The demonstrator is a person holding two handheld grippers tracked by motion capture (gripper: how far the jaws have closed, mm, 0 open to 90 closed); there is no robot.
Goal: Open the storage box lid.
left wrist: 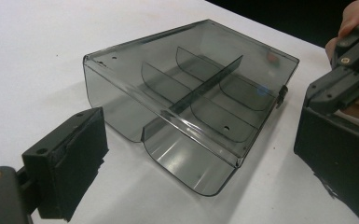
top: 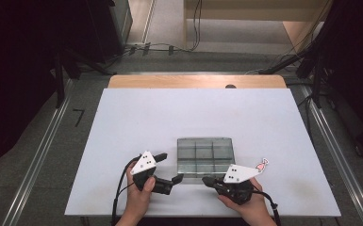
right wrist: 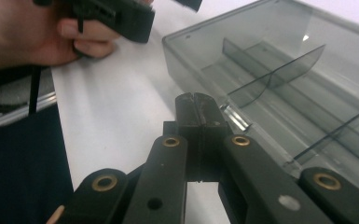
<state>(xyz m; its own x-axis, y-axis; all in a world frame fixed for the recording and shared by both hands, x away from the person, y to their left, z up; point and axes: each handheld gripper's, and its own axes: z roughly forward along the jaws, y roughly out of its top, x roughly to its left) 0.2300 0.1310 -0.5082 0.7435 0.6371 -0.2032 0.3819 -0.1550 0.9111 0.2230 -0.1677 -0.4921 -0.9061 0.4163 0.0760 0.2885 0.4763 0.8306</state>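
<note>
A small pink item lies on the white desk near its right front part. Beyond the desk's far edge a wooden board shows, and black cables trail over the grey floor behind it.

One divided box, one pink trinket

A white table is standing at the centre of the high view, its wooden far edge showing at twelve o'clock. Grey floor is spreading around it. Metal rails are running along the floor at nine and three o'clock. Black cables are lying toward eleven o'clock. Pale wooden furniture is standing at one o'clock. Dark drapes are hanging at ten and two o'clock, and even light is falling on the tabletop.
</note>
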